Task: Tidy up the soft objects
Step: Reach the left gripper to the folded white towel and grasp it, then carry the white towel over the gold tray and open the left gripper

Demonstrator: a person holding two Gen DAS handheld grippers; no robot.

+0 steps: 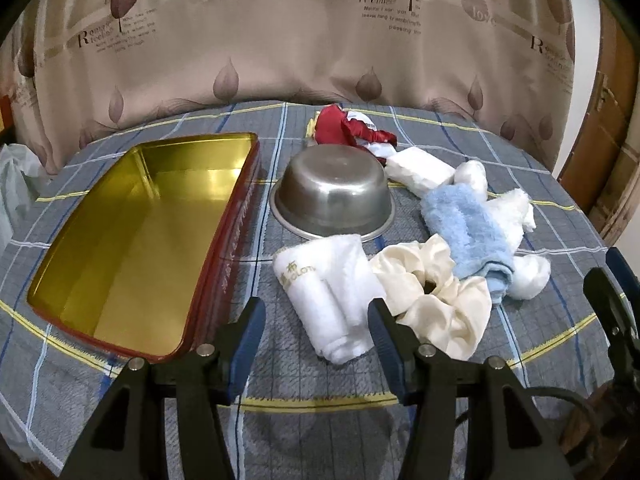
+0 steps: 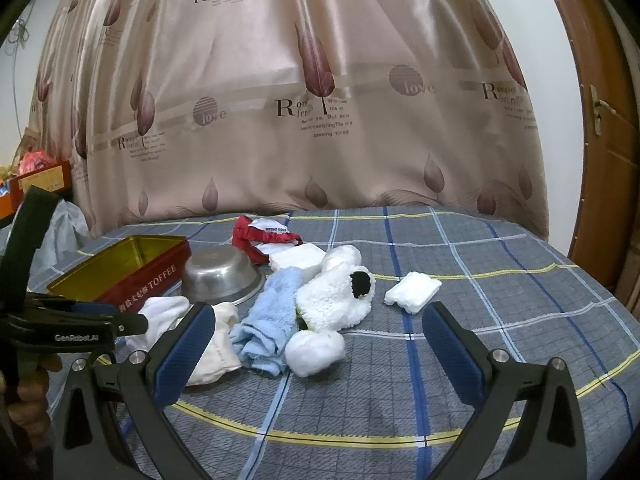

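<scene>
An open red tin (image 1: 132, 236) with a gold inside lies at the left; it also shows in the right wrist view (image 2: 132, 268). Soft things lie in a heap to its right: a rolled white towel (image 1: 328, 296), a cream scrunchie (image 1: 436, 300), a light blue cloth (image 1: 468, 236), white fluffy pieces (image 2: 336, 296), a white pack (image 2: 412, 292) and a red cloth (image 1: 348, 128). My left gripper (image 1: 316, 324) is open, its fingers either side of the white towel's near end. My right gripper (image 2: 316, 336) is open, low in front of the heap.
An upturned steel bowl (image 1: 334, 200) stands between the tin and the heap. All rests on a grey checked cloth (image 2: 500, 280). A beige curtain (image 2: 320, 100) hangs behind. A wooden door (image 2: 592, 120) is at the right.
</scene>
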